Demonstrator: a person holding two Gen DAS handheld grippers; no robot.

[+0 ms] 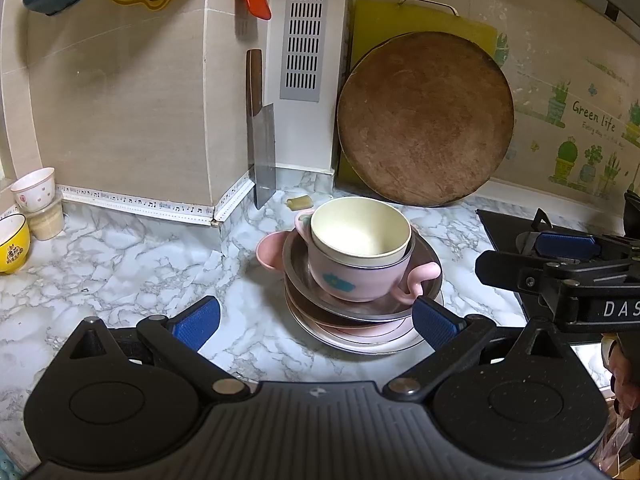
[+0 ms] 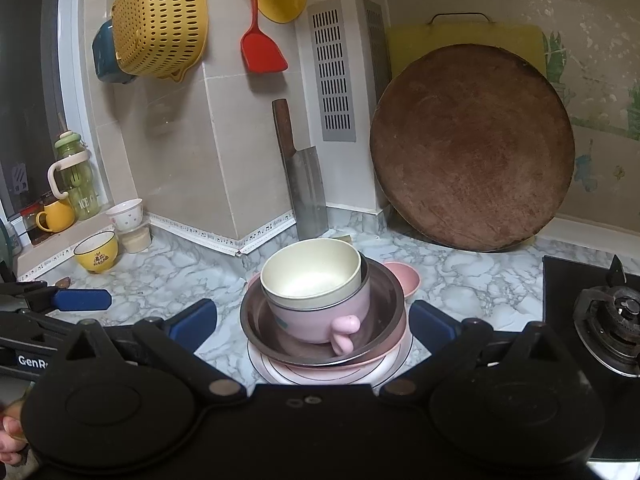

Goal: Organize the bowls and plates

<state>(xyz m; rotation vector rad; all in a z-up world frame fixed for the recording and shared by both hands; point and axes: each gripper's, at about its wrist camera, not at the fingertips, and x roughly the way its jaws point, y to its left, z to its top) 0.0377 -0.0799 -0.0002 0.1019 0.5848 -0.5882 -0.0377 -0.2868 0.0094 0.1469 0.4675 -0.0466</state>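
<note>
A stack of dishes sits in the middle of the marble bench (image 1: 120,256). On top is a cream bowl (image 1: 360,232), nested in a pink cup (image 1: 352,276) with a curly handle; the cup stands in a steel bowl (image 1: 360,304), which rests on pink-and-white plates (image 1: 360,336). A small pink bowl (image 1: 269,254) pokes out beside the stack at about 9 o'clock in the left view.

The left tongs (image 1: 316,320) are spread wide and hold nothing, with the blue pads on either side of the plates, low at the near edge of the stack. The right tongs (image 2: 312,320) are also spread wide and empty, flanking the stack from the near side.

At 12 o'clock beyond the stack a cleaver (image 2: 304,184) leans on the tiled wall, and at 1 o'clock a round wooden board (image 2: 472,148) leans in front of a yellow one (image 2: 408,44). A yellow bowl (image 2: 96,254) and a white cup (image 2: 126,212) sit at 10 o'clock. A gas hob (image 2: 600,320) lies at 3 o'clock.
</note>
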